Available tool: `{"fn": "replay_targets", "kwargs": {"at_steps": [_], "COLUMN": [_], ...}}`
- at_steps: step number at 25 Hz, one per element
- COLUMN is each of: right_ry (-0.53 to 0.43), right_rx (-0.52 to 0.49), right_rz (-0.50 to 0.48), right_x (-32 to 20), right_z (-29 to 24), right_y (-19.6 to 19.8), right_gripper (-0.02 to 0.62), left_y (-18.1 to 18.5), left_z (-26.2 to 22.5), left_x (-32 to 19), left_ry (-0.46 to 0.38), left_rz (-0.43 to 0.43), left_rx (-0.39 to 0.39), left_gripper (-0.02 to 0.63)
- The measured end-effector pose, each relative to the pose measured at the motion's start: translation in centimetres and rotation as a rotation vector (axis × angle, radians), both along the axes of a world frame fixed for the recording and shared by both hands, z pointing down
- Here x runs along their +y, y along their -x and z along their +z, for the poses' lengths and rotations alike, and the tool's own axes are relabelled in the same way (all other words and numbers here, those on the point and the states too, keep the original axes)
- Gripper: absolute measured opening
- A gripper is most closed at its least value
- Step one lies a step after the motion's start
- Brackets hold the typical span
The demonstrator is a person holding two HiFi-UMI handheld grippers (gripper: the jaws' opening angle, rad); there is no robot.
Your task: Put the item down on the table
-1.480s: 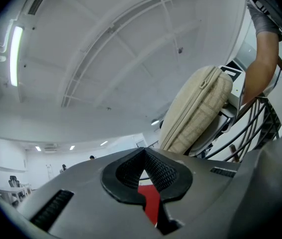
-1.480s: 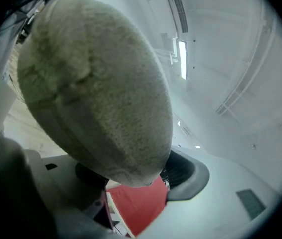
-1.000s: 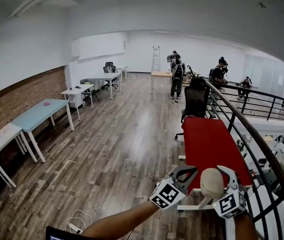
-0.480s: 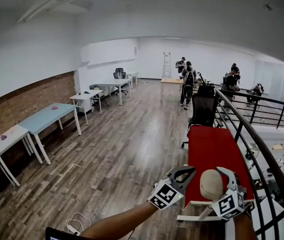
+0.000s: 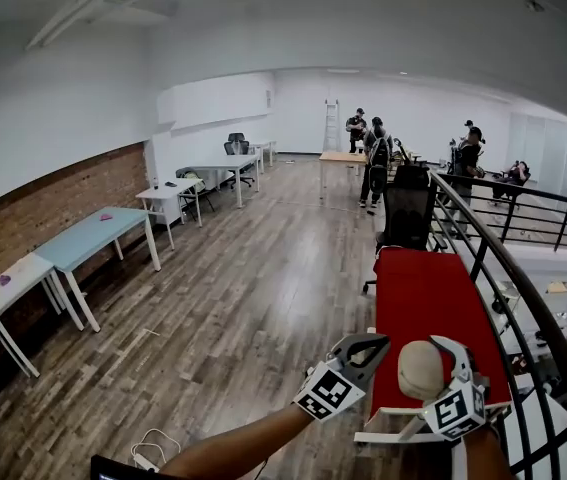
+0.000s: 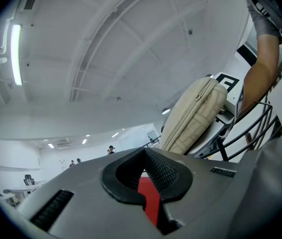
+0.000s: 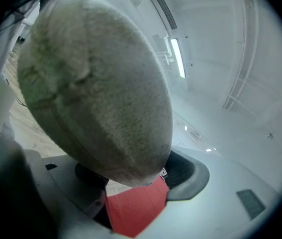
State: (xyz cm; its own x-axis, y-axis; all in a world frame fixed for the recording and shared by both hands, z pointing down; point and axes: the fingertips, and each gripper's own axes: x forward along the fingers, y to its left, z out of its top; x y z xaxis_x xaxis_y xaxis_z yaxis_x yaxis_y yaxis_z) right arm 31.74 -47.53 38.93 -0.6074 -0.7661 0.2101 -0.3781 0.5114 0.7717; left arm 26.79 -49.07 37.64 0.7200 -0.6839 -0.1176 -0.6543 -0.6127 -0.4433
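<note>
A beige zipped fabric pouch (image 5: 421, 369) is clamped in my right gripper (image 5: 441, 372), held in the air over the near end of the red table (image 5: 418, 293). In the right gripper view the pouch (image 7: 96, 83) fills most of the picture, and the red table (image 7: 133, 208) shows below the right gripper (image 7: 141, 176). My left gripper (image 5: 381, 341) is just left of the pouch, shut with nothing in it. In the left gripper view, the left gripper (image 6: 143, 153) has its pads together, and the pouch (image 6: 193, 116) stands up to the right.
A black railing (image 5: 523, 298) curves along the table's right side. A black office chair (image 5: 407, 208) stands at the table's far end. Several people (image 5: 373, 153) stand far back. White and pale blue tables (image 5: 93, 233) line the brick wall at left. Cables (image 5: 153, 443) lie on the wood floor.
The head view has lifted and shifted a little. Both grippers stay low in the picture, and the pouch remains in the right gripper.
</note>
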Motion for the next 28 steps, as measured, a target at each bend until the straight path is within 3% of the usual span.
{"fn": "replay_targets", "kwargs": {"at_steps": [8, 20, 28], "right_ry": [0.012, -0.02, -0.011], "right_rx": [0.007, 0.02, 0.016], "right_rz": [0.055, 0.078, 0.051], "right_x": [-4.8, -12.4, -17.7], "right_z": [-0.2, -0.5, 0.6], "right_y": [3.1, 13.7, 17.2], "right_gripper": [0.29, 0.29, 0.29], "left_y": [3.1, 14.1, 17.5], "left_z": [0.1, -0.4, 1.3], "left_x": [-5.2, -13.2, -18.6], "left_ry": [0.005, -0.015, 0.014], "left_rz": [0.051, 0.06, 0.036], "left_rx": [0.011, 0.033, 0.039], "left_gripper": [0.005, 0.005, 0.005]}}
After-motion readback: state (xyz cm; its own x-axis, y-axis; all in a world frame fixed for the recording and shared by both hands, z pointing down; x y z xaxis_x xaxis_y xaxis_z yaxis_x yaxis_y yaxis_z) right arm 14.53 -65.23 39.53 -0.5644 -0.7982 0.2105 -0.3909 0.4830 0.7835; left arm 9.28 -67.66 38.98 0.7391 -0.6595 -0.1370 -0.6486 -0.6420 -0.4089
